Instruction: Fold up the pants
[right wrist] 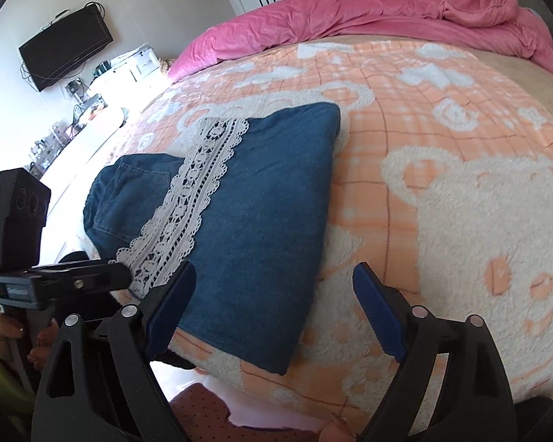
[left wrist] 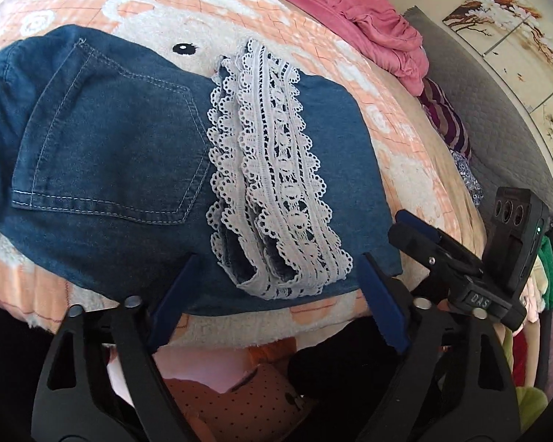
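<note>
1. Left gripper and right gripper: both jaws spread wide, holding nothing, at near bed edge.
2. Pants lie folded on blanket, lace trim on top.
3. Next fold, probably: grip near hem w/ both, lift evenly, lay over far pocket end, align edges.

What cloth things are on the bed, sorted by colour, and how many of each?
Blue: 1, the folded denim pants with white lace trim.
Pink: 1, the rumpled quilt.
Peach and white: 1, the bear-pattern blanket underneath.
Total: 3.
</note>
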`<state>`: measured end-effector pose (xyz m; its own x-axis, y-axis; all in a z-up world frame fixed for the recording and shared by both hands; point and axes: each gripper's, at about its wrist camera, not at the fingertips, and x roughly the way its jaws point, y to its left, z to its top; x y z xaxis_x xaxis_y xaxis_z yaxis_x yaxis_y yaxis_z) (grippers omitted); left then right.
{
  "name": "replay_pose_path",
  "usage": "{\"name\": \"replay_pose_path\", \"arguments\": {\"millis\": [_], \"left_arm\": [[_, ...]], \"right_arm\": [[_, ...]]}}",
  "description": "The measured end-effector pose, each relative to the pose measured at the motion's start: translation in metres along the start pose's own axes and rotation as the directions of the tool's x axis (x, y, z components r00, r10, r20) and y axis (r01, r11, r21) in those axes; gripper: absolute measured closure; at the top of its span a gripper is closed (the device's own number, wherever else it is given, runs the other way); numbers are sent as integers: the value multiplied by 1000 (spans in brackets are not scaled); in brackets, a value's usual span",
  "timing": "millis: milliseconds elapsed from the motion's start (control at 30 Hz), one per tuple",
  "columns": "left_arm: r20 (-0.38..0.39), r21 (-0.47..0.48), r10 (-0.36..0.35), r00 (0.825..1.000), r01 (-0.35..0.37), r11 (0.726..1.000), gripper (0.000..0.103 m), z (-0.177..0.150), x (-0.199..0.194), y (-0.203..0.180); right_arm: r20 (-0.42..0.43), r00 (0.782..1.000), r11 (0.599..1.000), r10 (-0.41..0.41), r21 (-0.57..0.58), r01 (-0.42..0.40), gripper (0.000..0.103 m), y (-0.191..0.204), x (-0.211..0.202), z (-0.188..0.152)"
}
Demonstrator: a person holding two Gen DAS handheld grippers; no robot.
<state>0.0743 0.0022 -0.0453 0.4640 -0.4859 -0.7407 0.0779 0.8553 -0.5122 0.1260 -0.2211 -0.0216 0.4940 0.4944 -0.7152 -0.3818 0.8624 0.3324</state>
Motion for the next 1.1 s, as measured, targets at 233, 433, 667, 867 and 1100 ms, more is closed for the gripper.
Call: {"name": "replay_pose_path", "arguments": {"millis": [233, 433, 667, 867, 1100], "left_arm": [[6, -3, 2, 1000, -2, 1000, 80, -3, 6, 3], [40, 119, 55, 998, -59, 991, 90, -6, -18, -8], [-8, 144, 118, 993, -116, 983, 86, -13, -2, -1], [-5, 148, 121, 993, -119, 982, 83, -11, -3, -1], [29, 173, 152, 988, -155, 973, 66, -12, -15, -2]], "right_arm": [[-34, 999, 1000, 15, 11, -15, 23, -3, 11, -3], [-45, 999, 998, 27, -57, -29, 61, 13, 10, -8], [-63, 997, 994, -32, -102, 25, 61, 22, 14, -18], [-59, 997, 994, -40, -102, 34, 57, 22, 13, -19], [41, 997, 993, -69, -94, 73, 46, 19, -9, -12]]}}
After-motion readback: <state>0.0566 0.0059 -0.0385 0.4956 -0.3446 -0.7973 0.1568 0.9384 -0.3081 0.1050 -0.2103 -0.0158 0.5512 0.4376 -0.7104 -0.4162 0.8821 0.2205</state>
